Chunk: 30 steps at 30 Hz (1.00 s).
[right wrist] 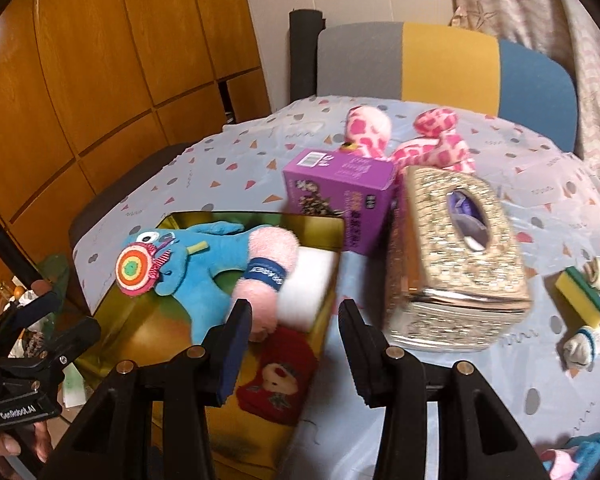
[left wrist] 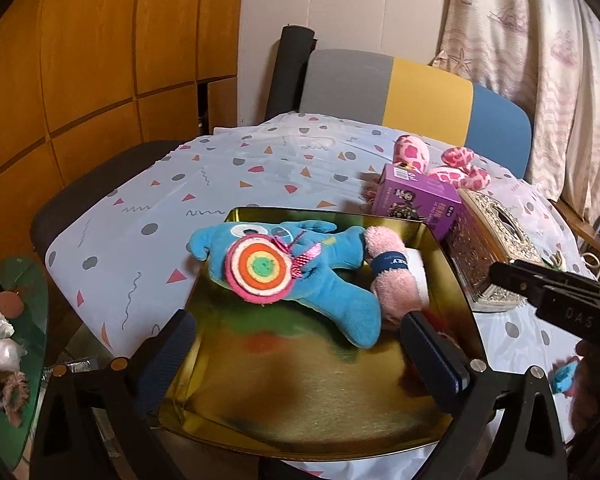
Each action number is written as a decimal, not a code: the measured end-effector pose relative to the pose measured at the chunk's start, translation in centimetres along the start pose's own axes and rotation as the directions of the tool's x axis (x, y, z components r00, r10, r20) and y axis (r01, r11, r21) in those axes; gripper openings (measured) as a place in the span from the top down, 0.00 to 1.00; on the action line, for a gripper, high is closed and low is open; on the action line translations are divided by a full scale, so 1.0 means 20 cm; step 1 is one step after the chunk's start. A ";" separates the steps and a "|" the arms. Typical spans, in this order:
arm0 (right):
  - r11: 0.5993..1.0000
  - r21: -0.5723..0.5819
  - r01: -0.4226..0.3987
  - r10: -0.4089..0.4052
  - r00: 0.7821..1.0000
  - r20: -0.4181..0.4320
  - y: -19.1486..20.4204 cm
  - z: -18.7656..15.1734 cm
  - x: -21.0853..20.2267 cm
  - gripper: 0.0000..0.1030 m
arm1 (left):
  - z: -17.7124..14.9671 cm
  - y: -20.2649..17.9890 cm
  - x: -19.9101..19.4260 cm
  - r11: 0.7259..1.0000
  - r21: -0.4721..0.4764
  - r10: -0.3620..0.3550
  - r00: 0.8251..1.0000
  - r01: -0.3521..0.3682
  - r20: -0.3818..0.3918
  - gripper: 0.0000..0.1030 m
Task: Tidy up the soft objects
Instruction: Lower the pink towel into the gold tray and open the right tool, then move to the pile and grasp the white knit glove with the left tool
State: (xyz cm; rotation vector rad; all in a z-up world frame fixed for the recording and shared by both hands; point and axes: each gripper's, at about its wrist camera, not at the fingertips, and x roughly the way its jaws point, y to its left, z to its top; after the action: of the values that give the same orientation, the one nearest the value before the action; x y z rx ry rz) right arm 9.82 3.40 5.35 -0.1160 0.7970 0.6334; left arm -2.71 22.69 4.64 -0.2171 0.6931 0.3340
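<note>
While both grippers hover empty, the gold tin tray (left wrist: 300, 408) on the worktop (left wrist: 148, 216) holds a blue plush (left wrist: 324, 280), a fuzzy pink roll (left wrist: 388, 276), a white block and a red sock (right wrist: 280, 376). The left gripper (left wrist: 296, 344), fingers wide, is nearer, plush straight ahead, long axis diagonal. Rightward, the right gripper (right wrist: 292, 344), fingers half-spread, faces the tray's edge; beyond lie a glittery tissue box (right wrist: 456, 256) and pink spotted plush (right wrist: 412, 140).

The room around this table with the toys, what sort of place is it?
Probably a room in someone's home, perhaps a dining corner. A patterned plastic tablecloth covers the table, a grey, yellow and blue fabric chair stands behind it, with orange wooden cabinet doors and a floral curtain around.
</note>
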 end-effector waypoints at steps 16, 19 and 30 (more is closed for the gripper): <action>0.955 0.205 0.213 -0.225 0.974 0.038 -0.69 -0.08 -0.32 0.56 | -0.01 -0.28 -0.03 0.984 0.152 -0.092 0.996 0.093 -0.010 0.00; 0.914 0.291 0.284 -0.311 0.949 0.050 -0.91 -0.11 -0.42 0.56 | -0.02 -0.35 -0.04 0.976 0.181 -0.119 0.993 0.119 -0.009 0.00; 0.508 0.758 0.408 -0.572 0.818 -0.057 -1.70 -0.47 -0.70 0.56 | -0.04 -0.65 -0.01 0.933 0.227 -0.259 0.959 0.279 -0.115 0.01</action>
State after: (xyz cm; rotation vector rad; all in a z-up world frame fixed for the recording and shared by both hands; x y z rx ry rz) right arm 15.99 -33.87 3.96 0.4729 0.7212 -0.2808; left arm 1.58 10.37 5.26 -0.0922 0.7694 -0.0243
